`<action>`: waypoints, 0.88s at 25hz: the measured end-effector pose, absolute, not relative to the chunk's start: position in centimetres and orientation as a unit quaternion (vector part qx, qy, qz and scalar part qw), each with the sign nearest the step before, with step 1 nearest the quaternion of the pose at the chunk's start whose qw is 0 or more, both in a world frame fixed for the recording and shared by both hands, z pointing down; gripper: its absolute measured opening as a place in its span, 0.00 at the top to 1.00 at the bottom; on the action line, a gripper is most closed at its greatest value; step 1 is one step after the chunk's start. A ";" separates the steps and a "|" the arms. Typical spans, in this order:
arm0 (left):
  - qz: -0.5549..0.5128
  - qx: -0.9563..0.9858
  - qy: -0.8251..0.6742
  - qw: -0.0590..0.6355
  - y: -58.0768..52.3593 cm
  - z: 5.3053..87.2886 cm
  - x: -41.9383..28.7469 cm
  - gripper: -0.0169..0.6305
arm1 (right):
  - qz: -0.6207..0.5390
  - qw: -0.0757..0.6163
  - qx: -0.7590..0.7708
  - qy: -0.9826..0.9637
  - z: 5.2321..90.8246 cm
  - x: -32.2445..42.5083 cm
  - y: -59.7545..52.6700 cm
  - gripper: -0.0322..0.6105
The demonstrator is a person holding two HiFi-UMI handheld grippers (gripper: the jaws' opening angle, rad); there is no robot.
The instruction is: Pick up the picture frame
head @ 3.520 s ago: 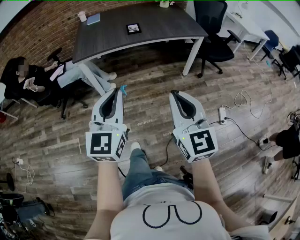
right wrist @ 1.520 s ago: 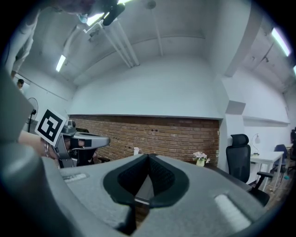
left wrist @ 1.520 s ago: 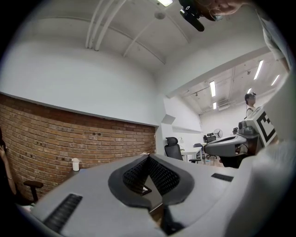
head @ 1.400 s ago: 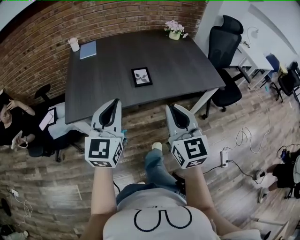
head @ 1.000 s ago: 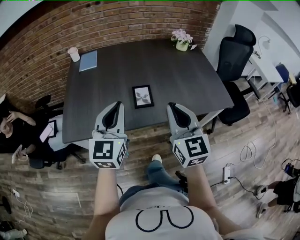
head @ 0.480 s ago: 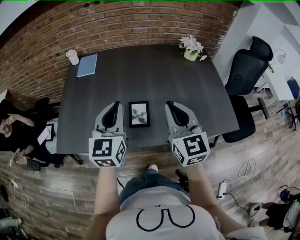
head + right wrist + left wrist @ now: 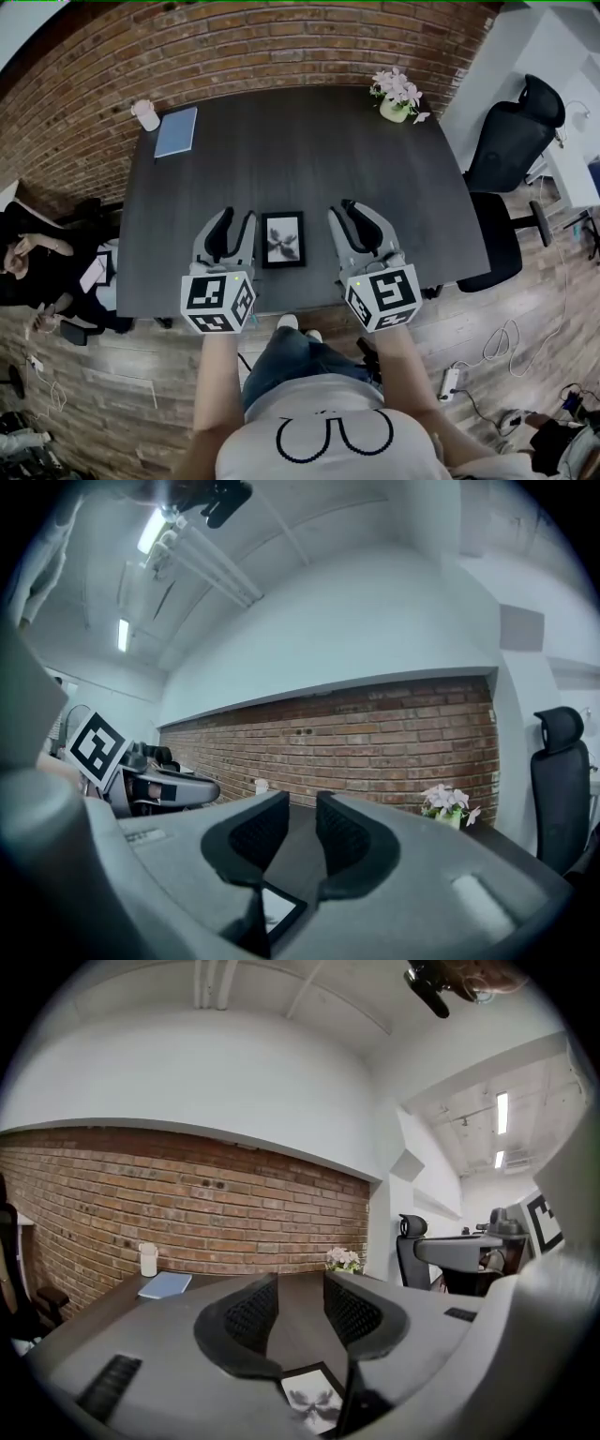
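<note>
The picture frame (image 7: 283,239), black-edged with a pale print, lies flat near the front edge of the dark table (image 7: 375,178). My left gripper (image 7: 236,217) hovers just left of it and my right gripper (image 7: 344,208) just right of it, both pointing toward the brick wall. Both sets of jaws are opening, the left wider than the right, and nothing lies between either pair. In the left gripper view the picture frame (image 7: 314,1401) shows low, to the right of my left gripper (image 7: 300,1290). The right gripper view has the picture frame (image 7: 278,907) low and left, below my right gripper (image 7: 302,825).
At the table's far left corner lie a blue notebook (image 7: 176,131) and a white cup (image 7: 145,115). A flower pot (image 7: 398,96) stands at the far right corner. A black office chair (image 7: 516,141) is at the right, and a seated person (image 7: 37,258) at the left.
The table has drawn closer and both grippers have come forward over its front edge to either side of the frame. Their jaws, shut before, now stand apart.
</note>
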State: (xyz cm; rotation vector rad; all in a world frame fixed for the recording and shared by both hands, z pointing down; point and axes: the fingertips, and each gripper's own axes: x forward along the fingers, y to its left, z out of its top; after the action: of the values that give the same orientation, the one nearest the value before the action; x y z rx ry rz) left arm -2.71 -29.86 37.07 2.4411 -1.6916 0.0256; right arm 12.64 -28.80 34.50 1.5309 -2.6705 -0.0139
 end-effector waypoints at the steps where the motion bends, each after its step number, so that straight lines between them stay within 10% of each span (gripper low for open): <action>1: 0.013 0.819 -0.567 0.089 -30.3 37.6 -2.7 0.75 | 0.002 0.032 0.499 -0.866 34.9 12.7 -29.3 0.81; 6: 0.053 0.822 -0.557 0.111 -32.3 40.9 -2.9 0.75 | 0.048 0.053 0.515 -0.854 38.1 12.8 -31.9 0.61; 22: 0.185 0.797 -0.510 0.267 -33.7 56.1 -2.4 0.75 | 0.156 0.169 0.489 -0.842 50.5 9.5 -34.0 0.63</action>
State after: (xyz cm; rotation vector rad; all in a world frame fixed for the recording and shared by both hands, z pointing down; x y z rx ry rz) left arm -2.44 -33.65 56.14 2.1513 -1.3761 0.4986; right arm 9.53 -34.00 50.50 1.3903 -2.3929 0.4438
